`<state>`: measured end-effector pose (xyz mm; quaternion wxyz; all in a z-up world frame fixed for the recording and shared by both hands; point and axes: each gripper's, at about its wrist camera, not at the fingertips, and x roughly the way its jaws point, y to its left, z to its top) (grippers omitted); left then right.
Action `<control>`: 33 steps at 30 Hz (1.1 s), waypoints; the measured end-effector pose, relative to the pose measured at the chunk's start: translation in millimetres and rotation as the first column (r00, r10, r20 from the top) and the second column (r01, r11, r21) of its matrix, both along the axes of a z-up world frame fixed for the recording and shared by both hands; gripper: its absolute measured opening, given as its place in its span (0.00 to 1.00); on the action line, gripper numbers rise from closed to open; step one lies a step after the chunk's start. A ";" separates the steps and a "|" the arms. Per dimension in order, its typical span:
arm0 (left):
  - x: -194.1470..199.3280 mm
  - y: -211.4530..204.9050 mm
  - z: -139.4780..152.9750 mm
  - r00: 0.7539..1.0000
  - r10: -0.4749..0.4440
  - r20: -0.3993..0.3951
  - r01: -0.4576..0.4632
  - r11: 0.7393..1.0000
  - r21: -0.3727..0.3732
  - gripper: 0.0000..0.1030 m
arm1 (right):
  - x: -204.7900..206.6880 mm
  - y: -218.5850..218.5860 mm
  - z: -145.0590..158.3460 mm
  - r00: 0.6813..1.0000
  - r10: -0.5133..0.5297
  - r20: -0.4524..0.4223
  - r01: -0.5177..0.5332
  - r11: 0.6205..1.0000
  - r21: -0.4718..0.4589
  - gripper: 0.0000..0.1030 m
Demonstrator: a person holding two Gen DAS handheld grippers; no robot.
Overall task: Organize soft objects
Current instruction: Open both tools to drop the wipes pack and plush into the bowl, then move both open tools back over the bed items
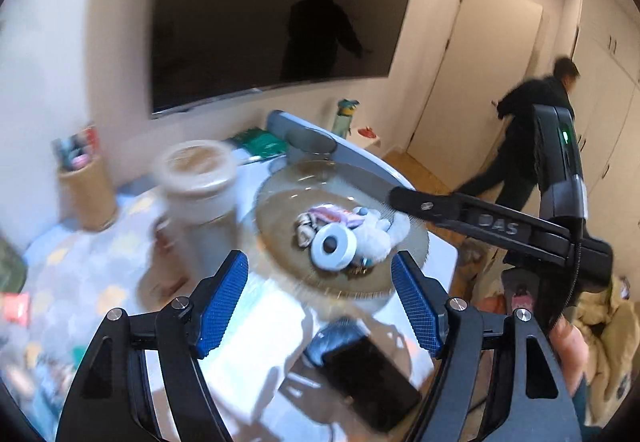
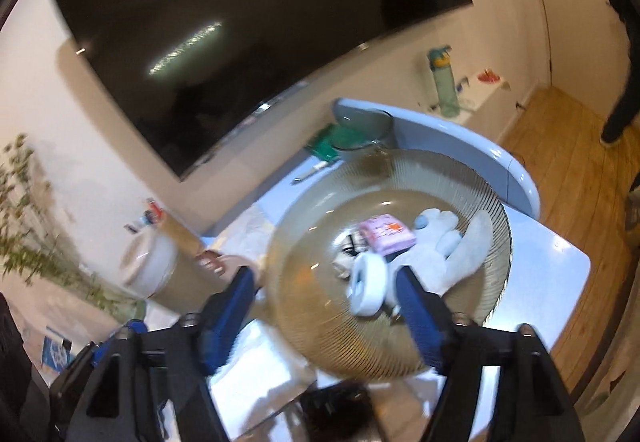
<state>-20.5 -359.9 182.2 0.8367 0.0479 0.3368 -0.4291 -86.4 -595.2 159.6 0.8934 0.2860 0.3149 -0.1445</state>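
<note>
White walls, big dark screen [image 1: 276, 22] on the wall behind a pale worktop [image 1: 272, 322].

Left wrist view, blurred: left tongs [image 1: 320, 306] wide open, blue pads apart, nothing between them, above the worktop's near part. Past them a ribbed glass bowl [image 1: 280, 210] sits toward the worktop's right edge. In the bowl: white tape roll [image 1: 334, 246], white plush toy [image 1: 376, 234], pink packet [image 1: 332, 214], all touching in a heap. Lidded jar [image 1: 196, 182] just left of the bowl. Cup of pens [image 1: 86, 186] near the far left edge. Black phone [image 1: 364, 382] near the front edge, below the bowl. Right tongs' finger [image 1: 472, 218] reaches in from the right, its tip at the bowl's right rim; a fingertip [image 1: 568, 346] shows at lower right. A person in black [image 1: 528, 134] stands by the door, well apart.

Right wrist view, blurred: right tongs [image 2: 328, 306] open wide, holding nothing. Tape roll [image 2: 368, 282] lies between the pads in view, not pinched. Plush toy [image 2: 452, 246] and pink packet [image 2: 386, 234] behind it in the bowl [image 2: 304, 242]. Jar [image 2: 156, 270] left of the bowl. Green bottle [image 2: 444, 82] at the far right corner.
</note>
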 end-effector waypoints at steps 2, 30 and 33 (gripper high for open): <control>-7.0 39.1 12.2 0.998 0.053 0.022 -0.053 0.998 -0.016 0.71 | -15.7 24.2 14.8 0.999 0.023 0.049 -0.021 0.999 -0.025 0.81; 5.7 396.3 -142.6 0.705 0.709 0.007 -0.706 0.701 0.100 0.80 | 64.5 376.8 -117.0 0.801 0.586 -0.122 -0.586 0.728 -0.356 1.00; 13.2 404.6 -157.1 0.693 0.719 -0.046 -0.713 0.694 0.098 0.80 | 68.3 379.9 -131.1 0.790 0.600 -0.124 -0.603 0.726 -0.332 1.00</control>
